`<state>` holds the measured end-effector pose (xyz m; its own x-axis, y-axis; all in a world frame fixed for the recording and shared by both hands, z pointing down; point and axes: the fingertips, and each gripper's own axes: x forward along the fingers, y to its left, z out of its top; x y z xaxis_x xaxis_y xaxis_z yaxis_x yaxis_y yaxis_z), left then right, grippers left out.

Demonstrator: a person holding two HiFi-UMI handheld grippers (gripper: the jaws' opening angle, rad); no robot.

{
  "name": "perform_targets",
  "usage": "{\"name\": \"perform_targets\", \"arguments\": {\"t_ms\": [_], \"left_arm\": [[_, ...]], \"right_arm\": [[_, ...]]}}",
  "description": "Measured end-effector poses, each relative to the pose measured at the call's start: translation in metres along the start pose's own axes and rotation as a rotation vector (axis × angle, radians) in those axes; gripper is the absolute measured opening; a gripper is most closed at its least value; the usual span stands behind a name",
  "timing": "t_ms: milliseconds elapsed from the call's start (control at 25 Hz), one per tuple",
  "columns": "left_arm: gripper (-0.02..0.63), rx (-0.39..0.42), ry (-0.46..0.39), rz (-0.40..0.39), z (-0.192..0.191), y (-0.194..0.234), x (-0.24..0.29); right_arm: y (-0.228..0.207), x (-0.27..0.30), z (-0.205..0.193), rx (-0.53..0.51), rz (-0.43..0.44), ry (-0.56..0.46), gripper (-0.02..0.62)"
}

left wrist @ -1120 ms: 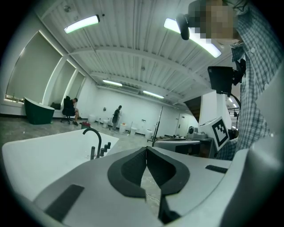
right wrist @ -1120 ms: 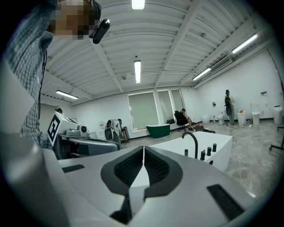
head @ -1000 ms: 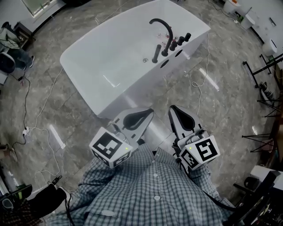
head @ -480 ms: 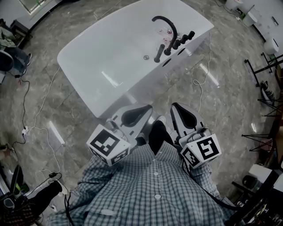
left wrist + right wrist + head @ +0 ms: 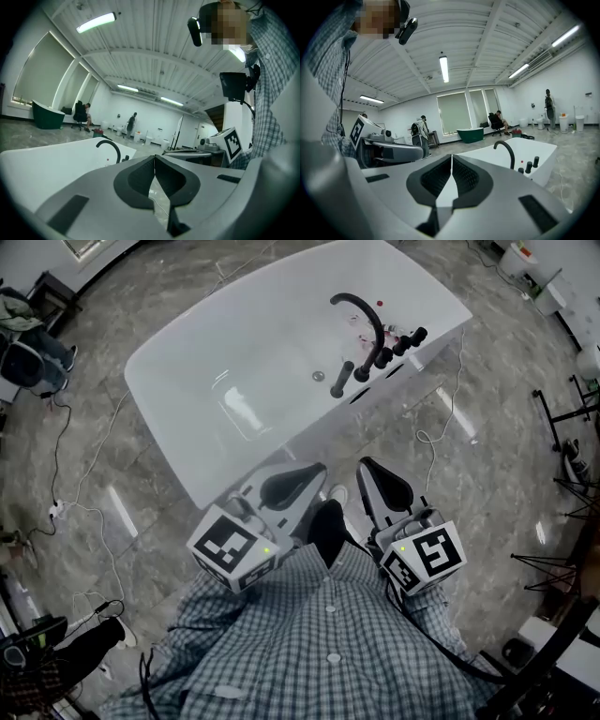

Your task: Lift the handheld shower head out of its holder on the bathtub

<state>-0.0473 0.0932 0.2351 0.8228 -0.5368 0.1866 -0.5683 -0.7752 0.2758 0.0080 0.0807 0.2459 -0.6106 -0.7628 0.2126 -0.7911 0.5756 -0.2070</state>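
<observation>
**Head view.** A white bathtub (image 5: 262, 343) stands on a grey stone floor (image 5: 497, 474). The handheld shower head (image 5: 342, 379), a dark cylinder, sits upright in its holder on the tub's right-hand rim. It is just beside the curved black spout (image 5: 366, 313) and a row of black knobs (image 5: 401, 345). The left hand-held gripper (image 5: 315, 472) and the right hand-held gripper (image 5: 366, 465) are held side by side in front of a checked shirt (image 5: 309, 643). Both point toward the tub and are well apart from the shower head.

**Left gripper view.** The jaws of the left hand-held gripper (image 5: 154, 158) meet along their inner edges with nothing between them. The bathtub (image 5: 42, 168) and spout (image 5: 110, 147) lie beyond, to the left.

**Right gripper view.** The right hand-held gripper (image 5: 451, 157) is likewise closed and empty. The bathtub (image 5: 534, 151), spout (image 5: 506, 149) and knobs (image 5: 528, 166) appear beyond, to the right.
</observation>
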Motion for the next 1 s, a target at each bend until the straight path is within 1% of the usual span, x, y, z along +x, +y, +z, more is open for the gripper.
{"name": "perform_targets", "arguments": {"t_ms": [280, 480, 640, 840, 1000], "left_arm": [[0.012, -0.021, -0.016, 0.071, 0.025, 0.042, 0.071], [0.011, -0.023, -0.009, 0.105, 0.031, 0.068, 0.115], [0.012, -0.055, -0.013, 0.116, 0.027, 0.089, 0.142], [0.012, -0.087, 0.009, 0.110, 0.014, 0.123, 0.163], [0.012, -0.077, 0.033, 0.099, 0.002, 0.156, 0.176]], "right_arm": [[-0.076, 0.041, 0.026, -0.038, 0.056, 0.028, 0.018], [-0.128, 0.066, 0.033, -0.054, 0.072, 0.049, 0.018], [-0.159, 0.081, 0.023, -0.065, 0.067, 0.088, 0.018], [-0.177, 0.109, 0.000, -0.037, 0.066, 0.145, 0.018], [-0.187, 0.135, -0.017, -0.020, 0.053, 0.162, 0.020]]}}
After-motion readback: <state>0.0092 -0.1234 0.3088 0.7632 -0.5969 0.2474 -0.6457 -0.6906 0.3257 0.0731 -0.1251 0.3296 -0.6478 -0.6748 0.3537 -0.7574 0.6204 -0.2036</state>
